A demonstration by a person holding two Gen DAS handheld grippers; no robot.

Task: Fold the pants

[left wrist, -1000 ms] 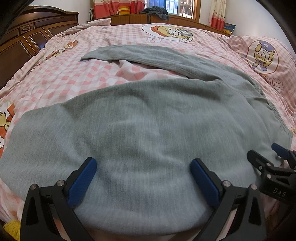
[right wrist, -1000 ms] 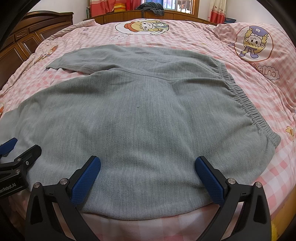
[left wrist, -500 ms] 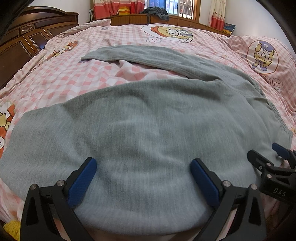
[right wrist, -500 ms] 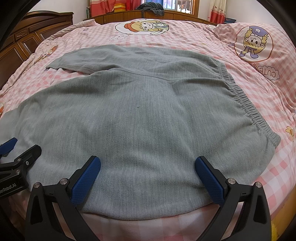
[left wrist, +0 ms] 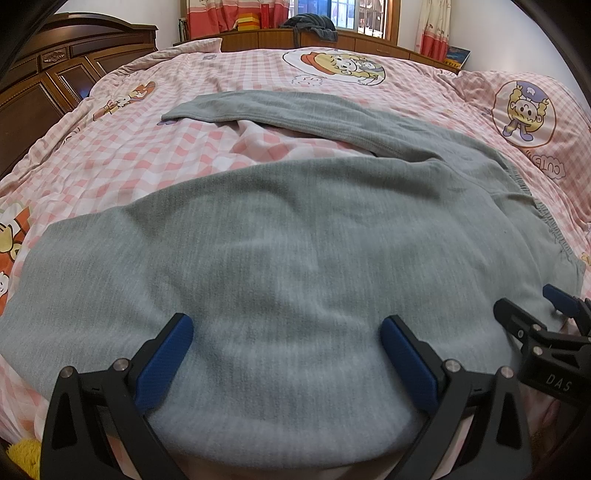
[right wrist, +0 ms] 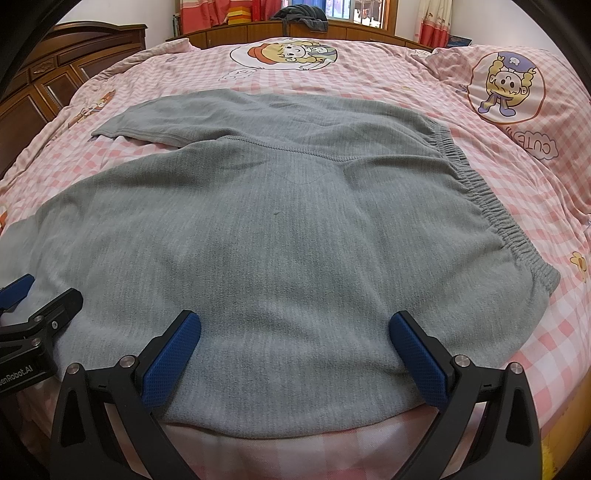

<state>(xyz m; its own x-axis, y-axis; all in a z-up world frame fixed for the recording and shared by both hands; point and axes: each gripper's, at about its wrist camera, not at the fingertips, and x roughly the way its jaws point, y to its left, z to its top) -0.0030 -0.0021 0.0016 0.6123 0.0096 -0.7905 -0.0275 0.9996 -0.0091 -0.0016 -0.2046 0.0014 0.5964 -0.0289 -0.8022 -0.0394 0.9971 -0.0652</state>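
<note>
Left gripper (left wrist: pixel 282 354) and right gripper (right wrist: pixel 295 349) side by side at near edge of bed (right wrist: pixel 369 62), level, pointing across it; fingers (left wrist: pixel 166 360) of both spread wide, gripping nothing. Grey pants (right wrist: pixel 277 236) spread flat on checked bedcover (left wrist: pixel 129 155), legs splayed, waistband (right wrist: pixel 491 210) toward right edge. Dark garment (left wrist: pixel 314 29) on far headboard ledge.

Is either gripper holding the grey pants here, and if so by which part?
Nothing is held. The left gripper and right gripper are both open over the near edge of the grey pants.
</note>
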